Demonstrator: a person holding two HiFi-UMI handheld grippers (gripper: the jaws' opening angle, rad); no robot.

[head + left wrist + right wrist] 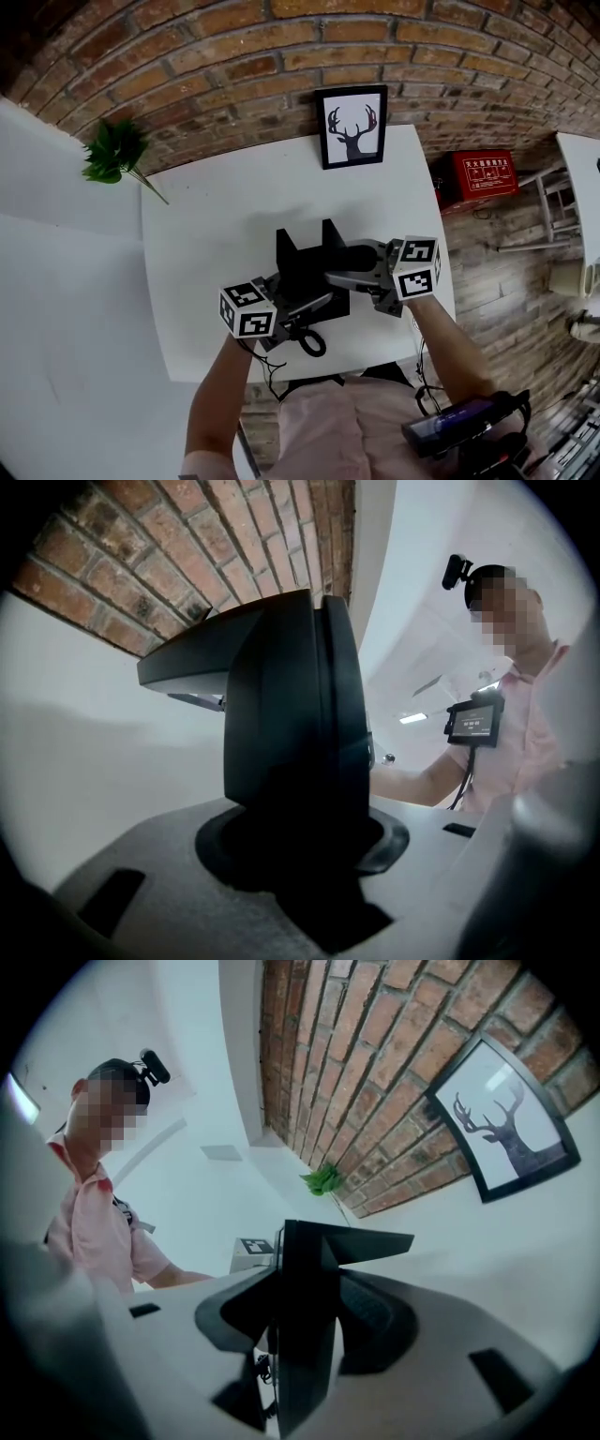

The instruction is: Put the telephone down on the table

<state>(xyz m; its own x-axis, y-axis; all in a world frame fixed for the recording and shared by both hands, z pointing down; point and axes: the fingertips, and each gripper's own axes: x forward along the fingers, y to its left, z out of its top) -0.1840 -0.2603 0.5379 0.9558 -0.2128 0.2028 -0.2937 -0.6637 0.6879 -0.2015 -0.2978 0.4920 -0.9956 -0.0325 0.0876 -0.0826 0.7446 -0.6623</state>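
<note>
Your left gripper point(309, 302) enters from the lower left of the head view. Its jaws are clamped on the black telephone point(309, 267). In the left gripper view the telephone's dark body fills the space between the jaws and rises up through the middle of the frame.

Your right gripper point(343, 272) comes in from the right of the head view, level with the telephone. Its own view shows a thin black panel of the telephone standing edge-on between the jaws, with both pads closed against it.

The telephone sits at the centre of the head view, over the near half of the white table point(206, 244), held between the two grippers. I cannot tell whether its base touches the tabletop. A black cord loop point(307, 341) hangs below it, close to the table's near edge.

A framed deer picture point(352, 125) stands at the far edge of the table, against the brick wall point(234, 56). A green plant point(114, 150) shows at the upper left. A red box point(483, 175) sits on the floor at the right, well apart from the table.
</note>
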